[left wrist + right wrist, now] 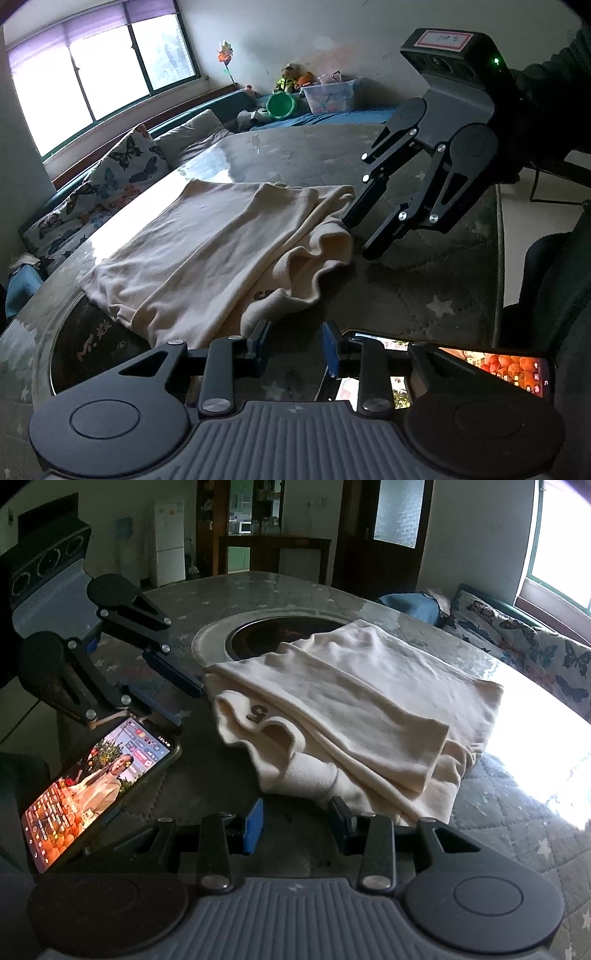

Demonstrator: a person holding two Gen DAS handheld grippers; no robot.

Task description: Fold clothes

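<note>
Nearest, the left gripper hovers with nothing between its parted jaws, beside a lit phone. The right gripper also stands parted and empty, just beside the cream garment, which lies folded on the table beyond.

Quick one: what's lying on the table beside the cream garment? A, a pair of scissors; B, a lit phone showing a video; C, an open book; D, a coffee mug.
B: a phone with its screen lit lies on the table next to the folded cream garment.
</note>
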